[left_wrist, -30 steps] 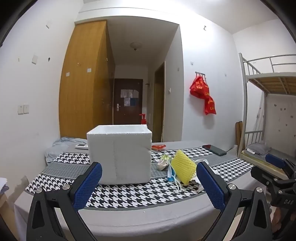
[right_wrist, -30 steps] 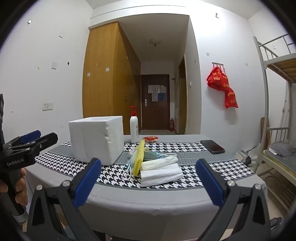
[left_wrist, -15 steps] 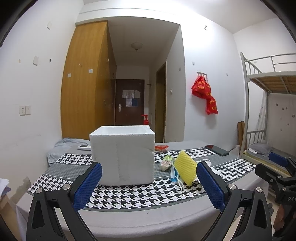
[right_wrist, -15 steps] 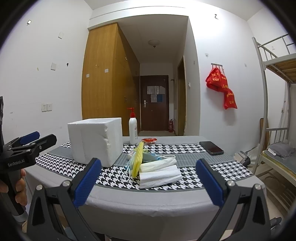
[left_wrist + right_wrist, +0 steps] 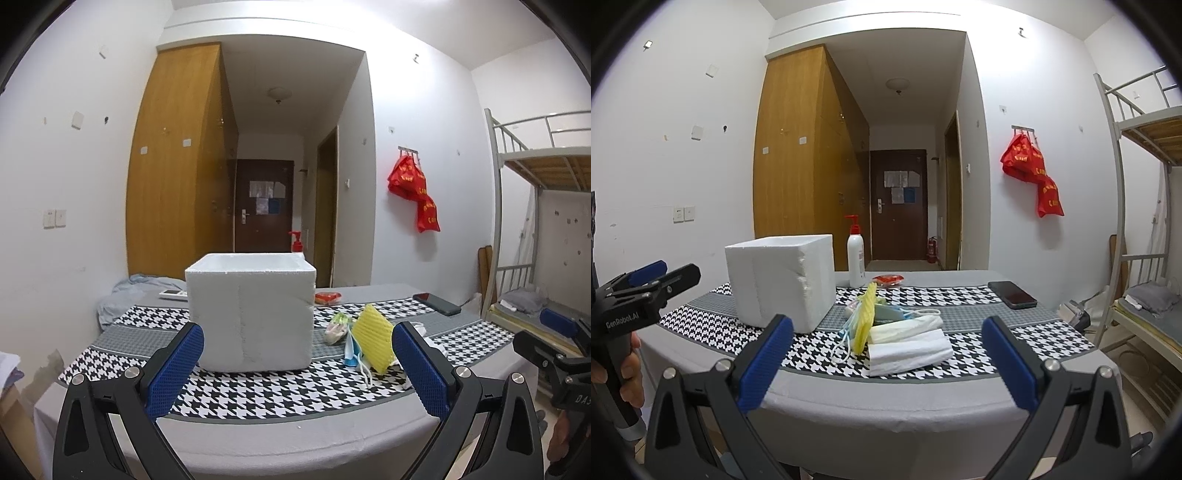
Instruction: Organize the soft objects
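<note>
A: Jaw state?
B: Left gripper (image 5: 297, 369) and right gripper (image 5: 886, 363): jaws spread wide, empty, short of the table (image 5: 886, 398).
A: Soft items?
B: Masks (image 5: 905, 317), sponge (image 5: 866, 317) and tissues (image 5: 908, 350) lie piled on the table, just right of the box (image 5: 781, 282).

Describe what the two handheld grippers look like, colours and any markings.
Both are black angular frames with silver screws. Left gripper and right gripper each carry two blue textured finger pads. White "GenRobot.AI" lettering marks the left one's side. No cables or sleeves show.
</note>
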